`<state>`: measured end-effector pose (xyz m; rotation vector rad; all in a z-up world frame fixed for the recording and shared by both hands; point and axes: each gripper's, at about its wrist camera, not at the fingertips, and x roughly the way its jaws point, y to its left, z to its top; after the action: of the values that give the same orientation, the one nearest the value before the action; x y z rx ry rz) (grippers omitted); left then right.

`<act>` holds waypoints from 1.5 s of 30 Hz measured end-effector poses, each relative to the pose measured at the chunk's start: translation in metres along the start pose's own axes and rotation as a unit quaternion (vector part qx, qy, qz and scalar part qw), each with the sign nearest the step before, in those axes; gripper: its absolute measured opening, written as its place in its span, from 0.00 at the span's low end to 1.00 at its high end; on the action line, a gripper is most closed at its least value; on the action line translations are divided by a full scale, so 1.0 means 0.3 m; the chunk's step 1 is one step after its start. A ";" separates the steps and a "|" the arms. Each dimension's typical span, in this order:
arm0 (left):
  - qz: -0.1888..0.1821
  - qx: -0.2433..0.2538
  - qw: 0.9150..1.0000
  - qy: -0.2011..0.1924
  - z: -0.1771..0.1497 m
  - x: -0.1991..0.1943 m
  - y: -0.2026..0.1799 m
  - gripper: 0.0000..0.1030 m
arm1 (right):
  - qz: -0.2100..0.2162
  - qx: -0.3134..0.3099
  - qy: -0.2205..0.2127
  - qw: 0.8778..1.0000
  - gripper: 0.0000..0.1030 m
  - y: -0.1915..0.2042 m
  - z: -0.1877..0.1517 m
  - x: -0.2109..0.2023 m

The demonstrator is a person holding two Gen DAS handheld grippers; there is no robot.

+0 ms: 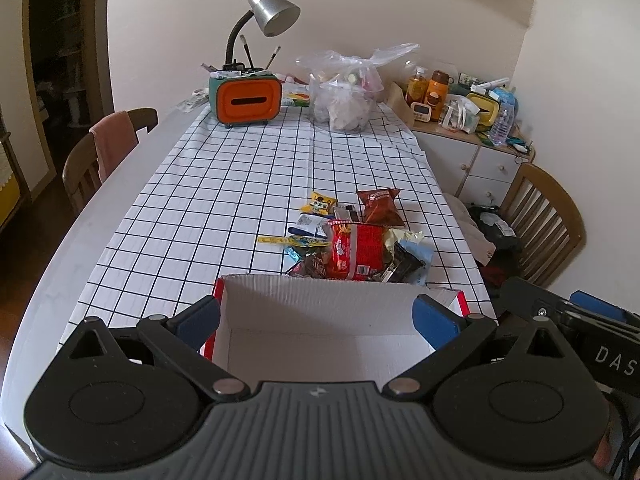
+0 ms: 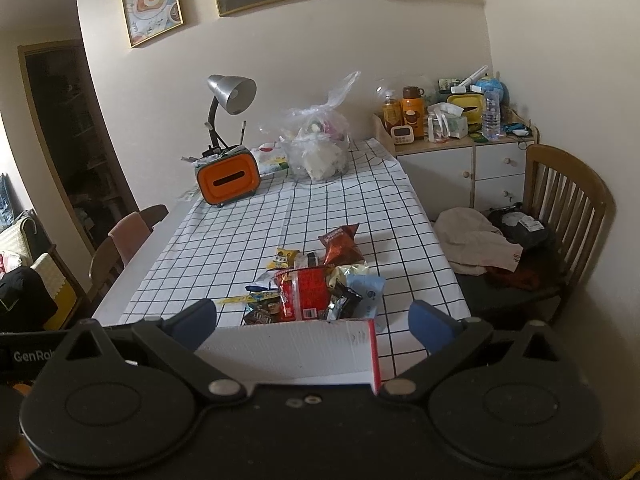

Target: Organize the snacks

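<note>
A pile of snack packets lies on the checked tablecloth, with a big red bag [image 1: 354, 250] [image 2: 302, 294] in the middle and a brown chip bag [image 1: 379, 205] [image 2: 340, 245] behind it. An open white box with red sides [image 1: 320, 320] [image 2: 296, 350] stands in front of the pile. My left gripper [image 1: 316, 320] is open above the box, its blue pads wide apart. My right gripper [image 2: 314, 326] is open over the box's right end. Neither holds anything.
An orange tissue box [image 1: 248, 100] with a grey desk lamp [image 1: 272, 12] and a clear plastic bag [image 1: 346, 92] stand at the table's far end. Wooden chairs stand left [image 1: 100, 160] and right [image 2: 560, 220]. A cluttered cabinet [image 2: 460, 148] is at the back right.
</note>
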<state>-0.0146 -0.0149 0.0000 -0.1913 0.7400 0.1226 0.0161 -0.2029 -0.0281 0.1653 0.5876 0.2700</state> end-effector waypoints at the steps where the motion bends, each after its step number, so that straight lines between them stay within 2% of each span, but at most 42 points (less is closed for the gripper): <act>1: 0.001 -0.001 1.000 0.000 0.000 -0.001 -0.001 1.00 | 0.001 0.001 0.000 1.000 0.99 -0.001 -0.001 0.001; 34: 0.019 -0.006 1.000 -0.003 -0.026 -0.031 -0.049 1.00 | 0.010 -0.015 -0.003 1.000 0.96 -0.038 0.000 -0.032; 45: 0.028 -0.016 0.999 0.018 -0.048 -0.015 -0.065 1.00 | 0.016 -0.019 0.018 1.000 0.95 -0.059 -0.009 -0.018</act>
<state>-0.0239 -0.0372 -0.0049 -0.2026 0.7801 0.1849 0.0139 -0.2211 -0.0314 0.1328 0.6157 0.3155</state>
